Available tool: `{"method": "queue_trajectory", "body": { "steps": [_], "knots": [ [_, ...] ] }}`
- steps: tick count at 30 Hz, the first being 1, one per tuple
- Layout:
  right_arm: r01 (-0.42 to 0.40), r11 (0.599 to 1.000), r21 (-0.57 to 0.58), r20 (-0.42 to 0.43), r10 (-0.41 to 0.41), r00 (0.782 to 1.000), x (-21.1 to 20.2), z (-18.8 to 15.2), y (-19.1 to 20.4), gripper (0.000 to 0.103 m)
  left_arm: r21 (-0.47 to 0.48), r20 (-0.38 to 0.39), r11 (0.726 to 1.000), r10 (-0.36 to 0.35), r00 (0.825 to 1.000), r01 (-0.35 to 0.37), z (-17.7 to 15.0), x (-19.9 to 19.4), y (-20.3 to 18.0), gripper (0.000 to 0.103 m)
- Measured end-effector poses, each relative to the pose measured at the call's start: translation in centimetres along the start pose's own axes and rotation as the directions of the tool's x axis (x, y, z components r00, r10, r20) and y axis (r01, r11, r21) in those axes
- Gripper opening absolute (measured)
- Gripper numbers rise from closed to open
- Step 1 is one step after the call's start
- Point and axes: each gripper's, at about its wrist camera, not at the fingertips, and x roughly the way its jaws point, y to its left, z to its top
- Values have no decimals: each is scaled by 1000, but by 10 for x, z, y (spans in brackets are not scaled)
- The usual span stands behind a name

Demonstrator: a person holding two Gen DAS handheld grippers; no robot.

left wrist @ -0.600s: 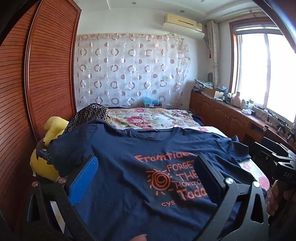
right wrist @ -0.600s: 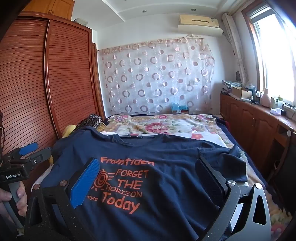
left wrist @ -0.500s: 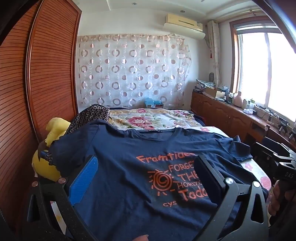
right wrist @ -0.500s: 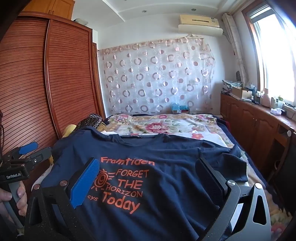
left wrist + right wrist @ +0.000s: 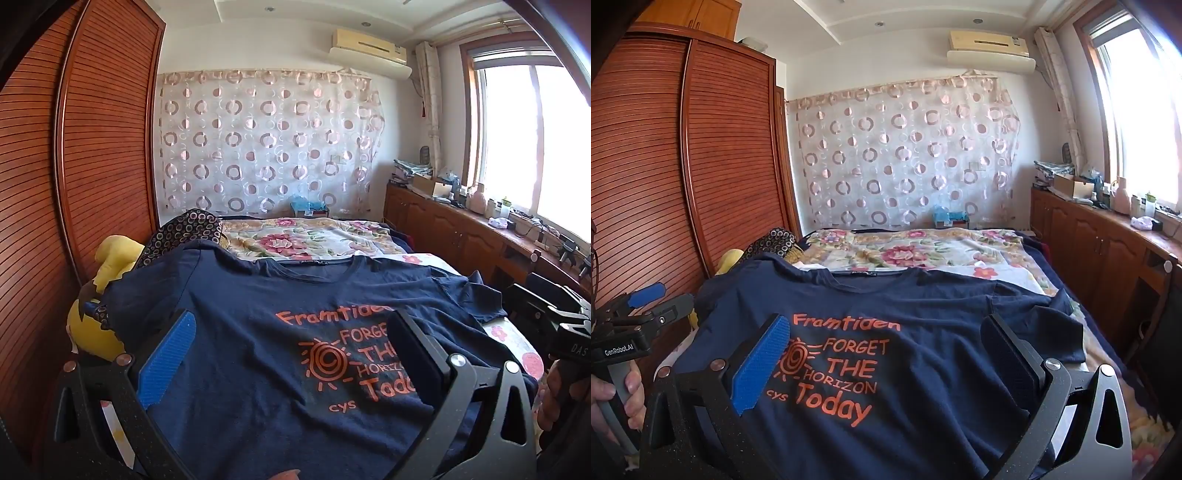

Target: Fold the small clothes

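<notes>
Left tool [image 5: 290, 354] and right tool [image 5: 886, 354] gape wide, fingers hiding the T-shirt's [image 5: 905, 302] print.

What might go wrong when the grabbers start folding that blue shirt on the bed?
1. The navy T-shirt lies rumpled, its right sleeve already bunched, so a fold may likely come out crooked.
2. Its left shoulder drapes over the yellow plush toy at the bed's edge; pulling there might drag the toy along.
3. Both the left gripper and right gripper are open above the cloth, so the fingers could pinch the floral sheet too.
</notes>
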Motion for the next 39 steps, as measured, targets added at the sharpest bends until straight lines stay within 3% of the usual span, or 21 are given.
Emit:
{"method": "queue_trajectory", "body": {
  "steps": [39],
  "knots": [
    [6, 1000, 9, 1, -6, 1000, -1, 2, -3, 103, 9, 15, 1000, 8, 1000, -9, 8, -11, 8, 103]
  ]
}}
